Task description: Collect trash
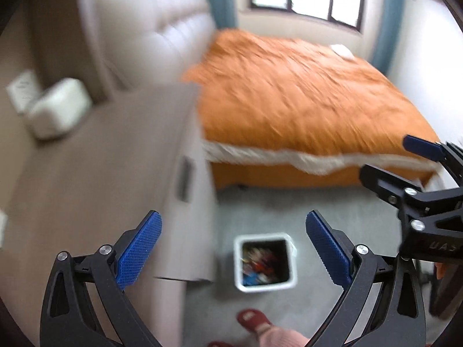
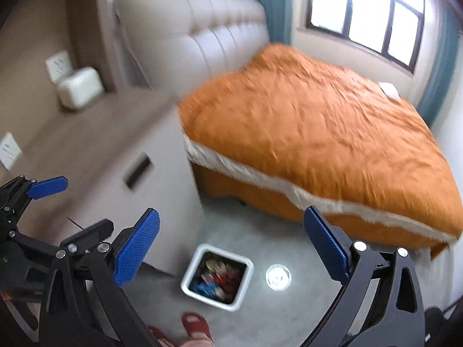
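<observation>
1. Step, my read: between pickups or near the end. Both tools are up high over the floor, nothing carried, frames motion-blurred.
2. Left gripper point(image 1: 233, 247): jaws spread wide, nothing between the blue pads.
3. Right gripper point(image 2: 231, 245): same, wide apart, holding nothing.
4. Trash bin point(image 2: 217, 277): on the grey floor point(image 2: 289, 312), just beside the corner of the bedside cabinet point(image 2: 115, 156), below both tools. Already holds mixed colourful wrappers; too blurred to identify.
5. One loose item: small round clear lid or cup point(image 2: 278, 277) on the floor right next to the bin, glossy, glaring. Likely trash, can't confirm. It doesn't show in the left view.
6. Next move, if that's the target: drop the right tool down to it, close on the rim, lift, release over the bin. Thin slick plastic on a hard floor may skid or flex.
7. Other surfaces:
   - bed point(image 2: 318, 133): fuzzy orange blanket, white fleecy edge
   - small white item point(image 2: 389, 89) on the blanket's far side, possibly paper
   - white rounded box point(image 2: 80, 86) on the smooth cabinet top
   - red slipper point(image 2: 196, 325) near the bin
</observation>
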`<state>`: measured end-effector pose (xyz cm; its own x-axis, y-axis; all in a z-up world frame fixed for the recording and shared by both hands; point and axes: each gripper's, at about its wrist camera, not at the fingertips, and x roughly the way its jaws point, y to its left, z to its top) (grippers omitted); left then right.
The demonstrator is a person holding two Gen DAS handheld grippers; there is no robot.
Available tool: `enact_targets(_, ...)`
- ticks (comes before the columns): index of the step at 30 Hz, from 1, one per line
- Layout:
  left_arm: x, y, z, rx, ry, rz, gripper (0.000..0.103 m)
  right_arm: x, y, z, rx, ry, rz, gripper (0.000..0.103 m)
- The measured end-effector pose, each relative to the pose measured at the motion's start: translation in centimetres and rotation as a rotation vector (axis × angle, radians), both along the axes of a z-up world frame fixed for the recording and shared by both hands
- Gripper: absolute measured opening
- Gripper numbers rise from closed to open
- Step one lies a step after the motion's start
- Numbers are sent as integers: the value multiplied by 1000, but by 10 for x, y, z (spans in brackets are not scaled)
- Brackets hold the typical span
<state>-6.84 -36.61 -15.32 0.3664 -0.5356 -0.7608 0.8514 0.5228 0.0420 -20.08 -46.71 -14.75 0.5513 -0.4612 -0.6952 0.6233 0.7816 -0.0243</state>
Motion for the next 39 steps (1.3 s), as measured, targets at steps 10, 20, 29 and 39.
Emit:
enact_targets(10,73,117,81,-109,-174,395,98,100,83,72,-58,-162,315,99)
enact_targets(20,107,257,143,-214,-234,748,98,181,188,124,-128,-259,543,99)
enact_targets(29,113,322,153,-282,-211,882,98,200,246,139,-144,-268,667,99)
enact_targets(39,117,335,146,-268,-204,913,98,200,270,140,-126,-233,678,99)
